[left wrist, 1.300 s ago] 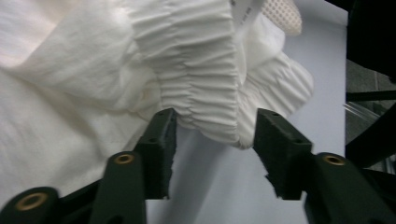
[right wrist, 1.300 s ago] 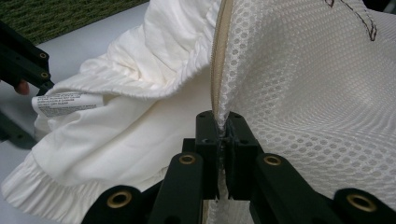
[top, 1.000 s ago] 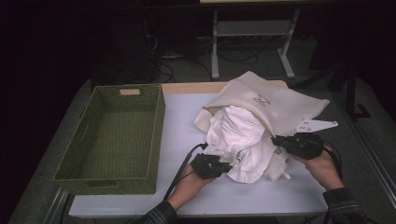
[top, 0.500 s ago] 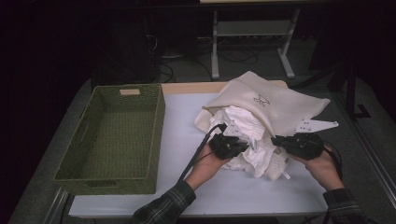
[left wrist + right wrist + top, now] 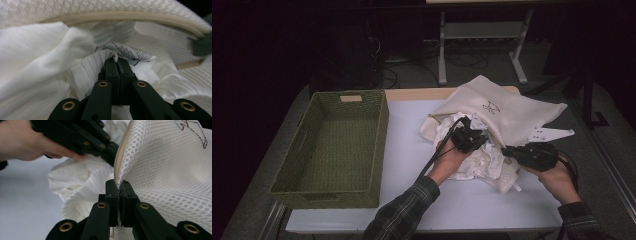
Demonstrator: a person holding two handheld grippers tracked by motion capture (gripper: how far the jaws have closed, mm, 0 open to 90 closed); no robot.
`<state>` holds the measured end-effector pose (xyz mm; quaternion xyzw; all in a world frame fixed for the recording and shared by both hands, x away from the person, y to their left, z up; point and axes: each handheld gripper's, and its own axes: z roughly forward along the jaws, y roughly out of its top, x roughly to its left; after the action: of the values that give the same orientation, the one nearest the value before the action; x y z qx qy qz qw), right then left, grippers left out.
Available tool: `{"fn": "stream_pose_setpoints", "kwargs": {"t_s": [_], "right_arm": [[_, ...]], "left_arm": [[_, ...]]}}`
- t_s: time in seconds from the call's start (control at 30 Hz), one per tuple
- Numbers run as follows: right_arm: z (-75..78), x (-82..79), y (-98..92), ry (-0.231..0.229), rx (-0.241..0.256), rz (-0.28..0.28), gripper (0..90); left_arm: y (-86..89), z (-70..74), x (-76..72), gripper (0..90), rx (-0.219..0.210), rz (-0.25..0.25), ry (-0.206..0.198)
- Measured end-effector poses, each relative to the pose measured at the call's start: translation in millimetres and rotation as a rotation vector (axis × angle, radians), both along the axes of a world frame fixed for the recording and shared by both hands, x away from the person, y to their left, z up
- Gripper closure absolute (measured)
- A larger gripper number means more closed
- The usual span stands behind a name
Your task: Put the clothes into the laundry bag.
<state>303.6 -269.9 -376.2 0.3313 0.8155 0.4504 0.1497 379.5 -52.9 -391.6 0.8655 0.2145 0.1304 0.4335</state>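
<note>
White tabletop (image 5: 412, 130), frame centre: left gripper (image 5: 117, 62) clenched on white garment (image 5: 45, 62), right gripper (image 5: 119, 185) pinching mesh bag (image 5: 170, 170) rim. Stuffing underway; next, push deeper.

A white care label (image 5: 130, 53) sewn to the white garment (image 5: 37, 62) carries several lines of small black print, sharp enough to see as text but too small and creased to read; it lies just above the closed jaws in the left gripper view. The cream mesh laundry bag (image 5: 512, 107) bears a small dark embroidered mark (image 5: 490, 106), a line-drawn emblem rather than letters; its edge shows in the right gripper view (image 5: 192, 132). Nothing else carries writing.
</note>
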Motion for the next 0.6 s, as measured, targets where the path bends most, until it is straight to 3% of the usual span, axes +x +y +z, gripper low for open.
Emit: {"fn": "stream_pose_setpoints", "kwargs": {"t_s": [0.17, 0.3, 0.43, 0.47, 0.6], "right_arm": [[3.8, -2.2, 2.3, -0.011, 0.004, 0.016, 86.7], [5.0, -3.1, 1.9, -0.013, 0.011, 0.019, 86.7], [3.0, -2.2, 0.8, -0.006, 0.007, 0.017, 86.6], [0.7, -1.3, 0.7, -0.002, 0.003, 0.018, 86.6], [-1.9, -0.6, 1.9, 0.004, -0.008, 0.016, 86.5]], "left_arm": [[-8.5, 4.5, 9.7, 88.7, 0.017, 0.025, -0.026], [-12.7, 8.9, 21.5, 88.6, -0.007, 0.074, -0.031], [-17.0, 4.3, 21.1, 88.3, -0.019, 0.064, -0.008], [-18.0, 2.6, 19.2, 88.2, -0.035, 0.048, 0.014], [-17.4, 1.8, 14.4, 85.4, -0.055, 0.026, 0.027]]}}
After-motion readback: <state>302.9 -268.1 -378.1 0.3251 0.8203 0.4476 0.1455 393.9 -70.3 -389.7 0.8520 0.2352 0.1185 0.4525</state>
